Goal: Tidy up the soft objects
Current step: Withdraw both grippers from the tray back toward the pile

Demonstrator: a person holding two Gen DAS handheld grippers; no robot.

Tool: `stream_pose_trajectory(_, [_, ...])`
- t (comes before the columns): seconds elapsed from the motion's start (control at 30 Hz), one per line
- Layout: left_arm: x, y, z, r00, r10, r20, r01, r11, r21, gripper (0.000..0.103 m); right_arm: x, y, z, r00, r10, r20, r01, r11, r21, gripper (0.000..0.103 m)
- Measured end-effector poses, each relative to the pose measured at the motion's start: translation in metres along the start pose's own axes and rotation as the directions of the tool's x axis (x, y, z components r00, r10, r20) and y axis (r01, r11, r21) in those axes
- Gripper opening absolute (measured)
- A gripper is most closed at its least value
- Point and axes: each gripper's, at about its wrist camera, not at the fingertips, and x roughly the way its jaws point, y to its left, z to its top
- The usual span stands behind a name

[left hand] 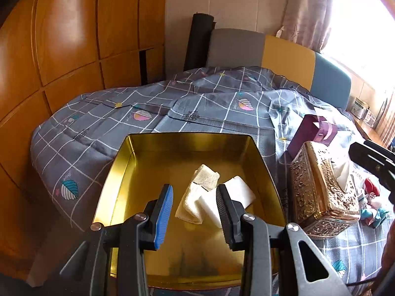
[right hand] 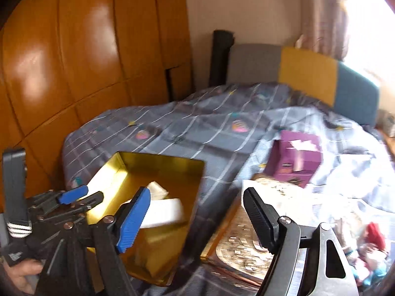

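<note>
A gold metal tin lies open on the bed. In it lie a cream folded cloth and a white sponge block. My left gripper is open and empty, hovering over the tin's near half, just short of the cloth and sponge. In the right wrist view the tin sits at lower left with the white sponge in it. My right gripper is open and empty, above the gap between the tin and an ornate gold tissue box. The left gripper shows at the left.
The ornate gold tissue box stands right of the tin. A purple box lies behind it. A red and teal soft toy lies at far right on the grey checked quilt. A wooden wardrobe stands left.
</note>
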Motion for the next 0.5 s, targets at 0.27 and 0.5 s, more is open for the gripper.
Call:
stream_pose_trajectory(0.27, [-0.009,-0.018,-0.001,0.999,-0.030,0.012,0.029,0.998,0.051,0.036,-0.022,-0.047,-0.016,0.992,-0.114,0.050,0.107,0.987,0.122,0.086])
stream_pose_trajectory(0.5, [-0.017,-0.038,-0.002,0.997,-0.066,0.026,0.062,0.992,0.112,0.036,-0.038,-0.086,-0.030,0.980,-0.194,0.052,0.181,0.965,0.192,0.086])
